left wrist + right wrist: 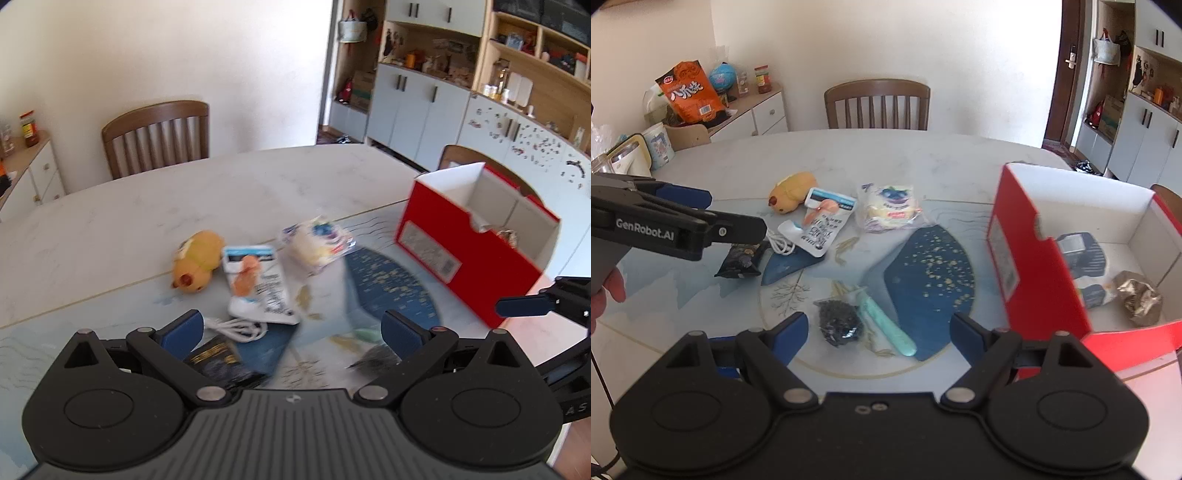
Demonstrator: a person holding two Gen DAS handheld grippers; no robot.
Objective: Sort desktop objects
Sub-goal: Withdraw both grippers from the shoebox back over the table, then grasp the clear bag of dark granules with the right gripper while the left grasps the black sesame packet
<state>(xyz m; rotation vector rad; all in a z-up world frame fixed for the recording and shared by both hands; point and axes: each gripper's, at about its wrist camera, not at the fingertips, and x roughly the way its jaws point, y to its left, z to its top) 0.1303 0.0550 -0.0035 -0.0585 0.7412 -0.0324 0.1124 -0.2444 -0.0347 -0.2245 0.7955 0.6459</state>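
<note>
Two black grippers with blue pads, left gripper [291, 325] and right gripper [879, 332], are hovering wide open, holding nothing. Nearest, a dark scouring ball [839, 323] and mint-green handled tool [886, 325] are lying touching; grabbing one risks dragging the other. Farther, a white printed pouch [818, 225], yellow plush toy [790, 192] and red cardboard box [1034, 258] are waiting. Legible: "GenRobot.AI".

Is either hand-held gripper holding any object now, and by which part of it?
Nothing is held. The left hand-held gripper and the right hand-held gripper are both open above the table, with no object between their fingers.
</note>
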